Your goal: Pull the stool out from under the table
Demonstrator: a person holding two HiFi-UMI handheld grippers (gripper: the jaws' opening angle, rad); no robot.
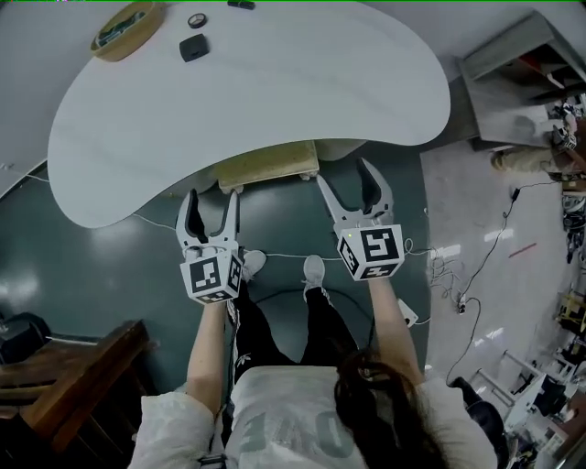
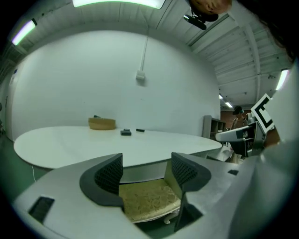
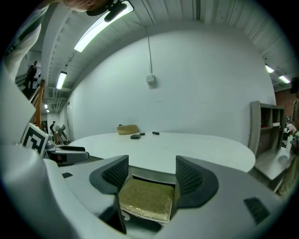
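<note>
The stool (image 1: 271, 166) has a tan cushioned seat and stands partly tucked under the white curved table (image 1: 275, 92); its near edge sticks out. My left gripper (image 1: 212, 209) hovers just short of the seat's left corner, open with nothing between its fingers. Off the seat's right end, my right gripper (image 1: 345, 179) is also open and empty. In the left gripper view the stool (image 2: 148, 201) shows past the open left gripper (image 2: 147, 176), not touching it. The right gripper view frames the stool (image 3: 145, 200) beyond the spread right gripper (image 3: 152, 176).
On the tabletop sit a tan bowl (image 1: 126, 30), a black block (image 1: 193, 47) and a small round thing (image 1: 196, 20). Wooden furniture (image 1: 78, 376) stands at my lower left, a grey shelf unit (image 1: 517, 78) at upper right. Cables (image 1: 458, 284) trail across the floor at right.
</note>
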